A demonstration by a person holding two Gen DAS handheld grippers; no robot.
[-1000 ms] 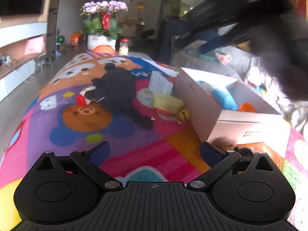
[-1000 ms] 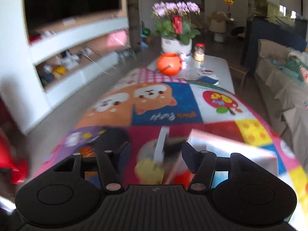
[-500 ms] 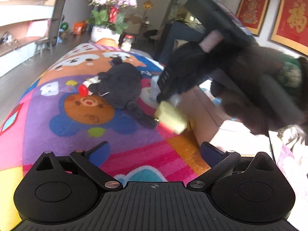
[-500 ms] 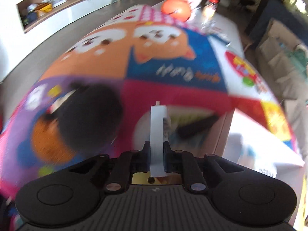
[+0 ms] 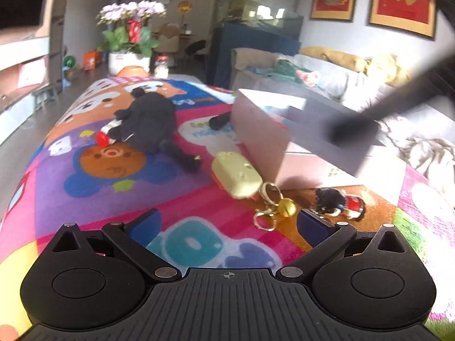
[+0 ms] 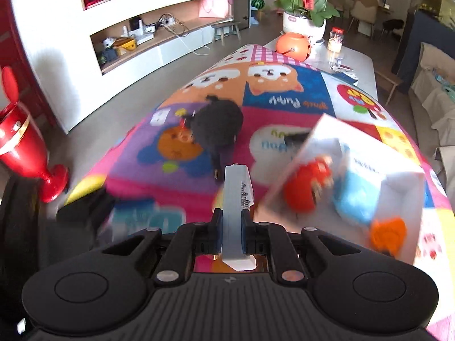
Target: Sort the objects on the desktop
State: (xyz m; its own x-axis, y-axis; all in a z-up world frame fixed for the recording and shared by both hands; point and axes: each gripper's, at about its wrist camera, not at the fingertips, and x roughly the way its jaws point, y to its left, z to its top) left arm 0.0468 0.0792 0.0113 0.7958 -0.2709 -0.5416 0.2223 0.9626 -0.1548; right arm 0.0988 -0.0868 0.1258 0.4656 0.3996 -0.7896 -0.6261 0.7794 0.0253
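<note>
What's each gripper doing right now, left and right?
Left gripper: open, nothing between its fingers.
Right gripper: closed on a thin clear plastic case, held edge-on.

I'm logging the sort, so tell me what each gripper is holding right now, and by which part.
Right gripper pinches the clear plastic case by its flat faces near one end. Left gripper is open and holds nothing.

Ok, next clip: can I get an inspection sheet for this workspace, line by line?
Surface: cartoon-print mat over a table.
Job's things: white box holding toys; black plush, yellow case, gold bell keyring, small black figure on the mat.
Clutter: orange pumpkin pot, jar.
Grippers: left gripper open, empty; right gripper shut on a flat clear case.
Cables: on the wall shelf.
Surroundings: orchid pot, sofa, red vase.
</note>
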